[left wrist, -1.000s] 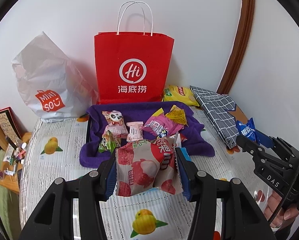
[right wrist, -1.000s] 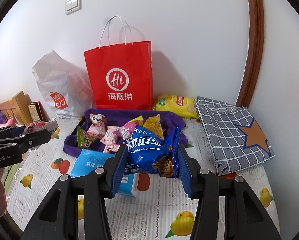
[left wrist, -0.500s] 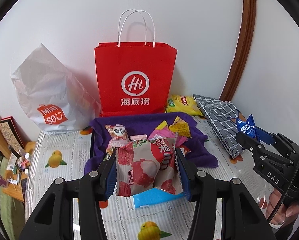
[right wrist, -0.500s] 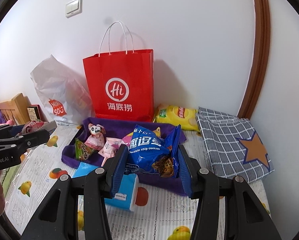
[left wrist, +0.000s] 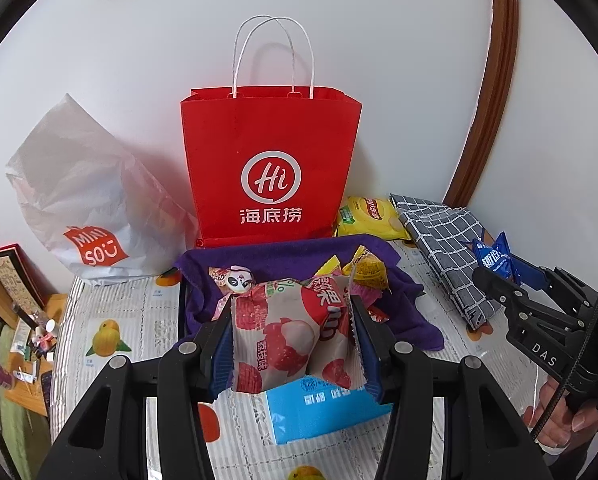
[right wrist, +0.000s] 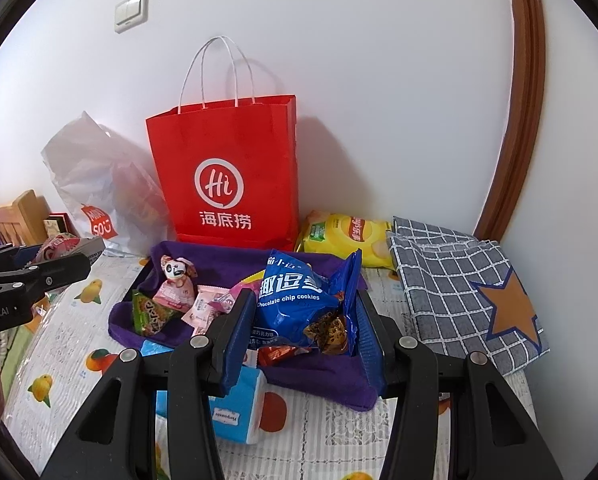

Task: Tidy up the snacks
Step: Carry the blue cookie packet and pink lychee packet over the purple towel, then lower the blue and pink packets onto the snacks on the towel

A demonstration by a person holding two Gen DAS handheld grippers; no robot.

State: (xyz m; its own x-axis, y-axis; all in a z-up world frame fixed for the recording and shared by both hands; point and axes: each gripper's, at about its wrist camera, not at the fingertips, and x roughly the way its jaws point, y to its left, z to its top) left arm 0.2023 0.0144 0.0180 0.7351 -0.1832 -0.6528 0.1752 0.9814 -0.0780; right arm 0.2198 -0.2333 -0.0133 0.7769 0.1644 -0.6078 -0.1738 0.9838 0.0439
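Note:
My left gripper (left wrist: 293, 342) is shut on a lychee snack packet (left wrist: 291, 336) and holds it in the air, in front of the red paper bag (left wrist: 271, 168). My right gripper (right wrist: 305, 328) is shut on a blue chocolate chip cookie bag (right wrist: 299, 304), held above the purple cloth (right wrist: 319, 376). Several small snacks (right wrist: 175, 300) lie on that cloth. The red bag (right wrist: 225, 172) stands open against the wall. The right gripper with the blue bag shows at the right of the left wrist view (left wrist: 495, 268).
A white Miniso plastic bag (left wrist: 79, 208) stands left of the red bag. A yellow chip bag (right wrist: 347, 236) and a grey checked cloth (right wrist: 463, 284) lie to the right. A blue tissue pack (left wrist: 323, 412) lies on the fruit-print table cover (left wrist: 139, 320). Clutter fills the left edge.
Both grippers have risen and moved toward the red bag with their packets still held. The table and purple cloth now sit lower in both views.

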